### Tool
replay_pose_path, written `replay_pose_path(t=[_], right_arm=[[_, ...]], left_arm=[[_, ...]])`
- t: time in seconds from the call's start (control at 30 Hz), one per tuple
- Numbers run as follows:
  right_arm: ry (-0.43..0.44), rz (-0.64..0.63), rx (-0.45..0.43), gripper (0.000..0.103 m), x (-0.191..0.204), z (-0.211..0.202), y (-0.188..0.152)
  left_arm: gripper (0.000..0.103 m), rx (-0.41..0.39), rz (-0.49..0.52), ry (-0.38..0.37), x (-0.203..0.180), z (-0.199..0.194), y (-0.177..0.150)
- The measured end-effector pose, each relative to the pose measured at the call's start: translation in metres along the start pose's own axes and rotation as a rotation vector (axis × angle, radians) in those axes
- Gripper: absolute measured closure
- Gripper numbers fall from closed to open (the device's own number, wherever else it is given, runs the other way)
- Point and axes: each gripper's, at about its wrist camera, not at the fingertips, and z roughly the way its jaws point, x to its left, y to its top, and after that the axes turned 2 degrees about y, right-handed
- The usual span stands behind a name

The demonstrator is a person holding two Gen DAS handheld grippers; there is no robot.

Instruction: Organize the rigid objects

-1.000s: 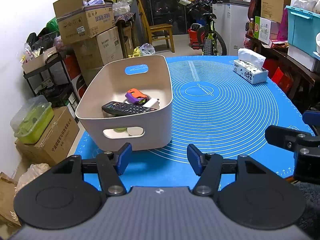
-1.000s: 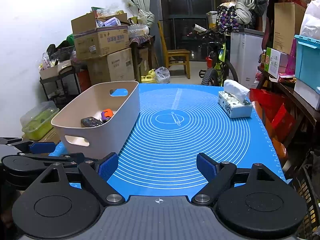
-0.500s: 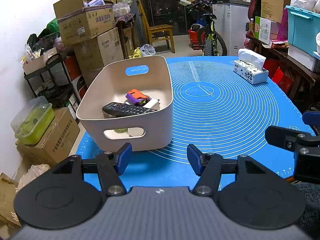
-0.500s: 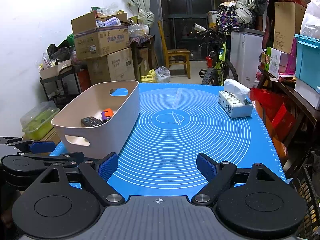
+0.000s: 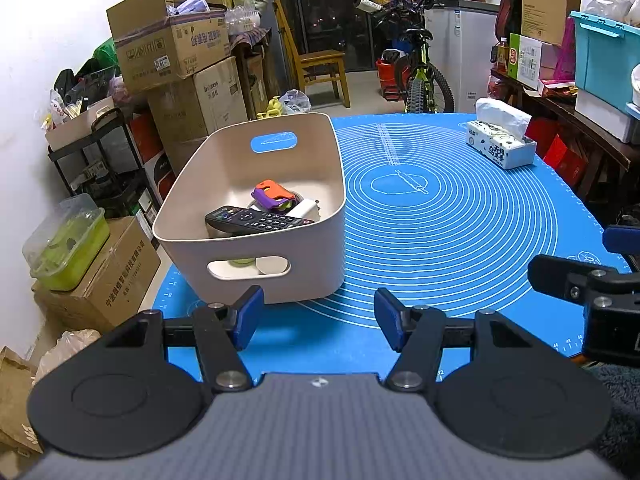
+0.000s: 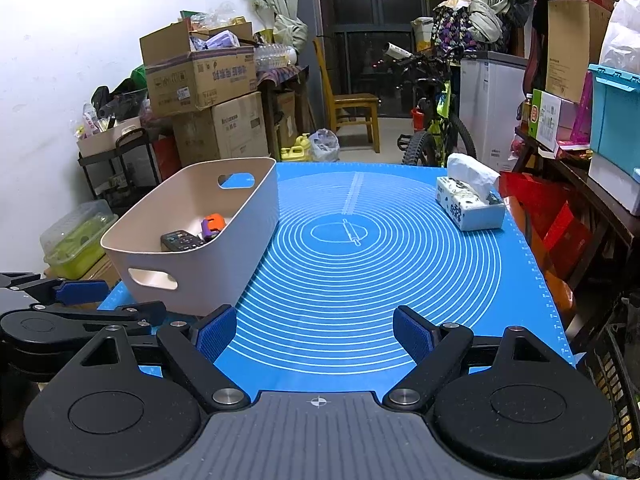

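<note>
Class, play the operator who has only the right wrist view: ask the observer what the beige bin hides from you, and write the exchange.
Operator: What lies beside the remote?
Observer: The left wrist view shows a small white block against the remote, near the orange and purple piece.
Operator: Anything low in the bin?
Observer: Through its near handle slot, a green round thing and a pale disc.
Operator: Is the left gripper holding anything?
Observer: No, open and empty.

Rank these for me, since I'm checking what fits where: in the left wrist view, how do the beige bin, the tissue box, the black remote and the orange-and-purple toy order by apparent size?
1. beige bin
2. black remote
3. tissue box, though it sits farther away, so its place against the remote is unsure
4. orange-and-purple toy
</note>
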Motion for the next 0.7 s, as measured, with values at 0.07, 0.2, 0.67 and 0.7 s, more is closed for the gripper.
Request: replay_pose_path(t=[0.07, 0.2, 0.67, 0.7], right_arm=[[-0.001, 0.001, 0.002, 0.015, 0.0003, 0.0006, 0.001], [-0.001, 0.002, 0.003, 0.015, 0.0001, 0.0007, 0.0014], [-0.002, 0.004, 0.01, 0.015, 0.0001, 0.0025, 0.0001], [-0.003, 0.004, 0.012, 0.015, 0.0007, 0.003, -0.0005]], left_arm=[[0.041, 0.0, 0.001, 0.001, 0.0003, -0.0002, 0.0002], [0.041, -0.001, 0.0, 0.001, -0.0001, -0.0004, 0.0001], [0.041, 0.0, 0.001, 0.002, 0.0009, -0.001, 0.0002], [0.041, 0.0, 0.001, 0.001, 0.0006, -0.0009, 0.0002]])
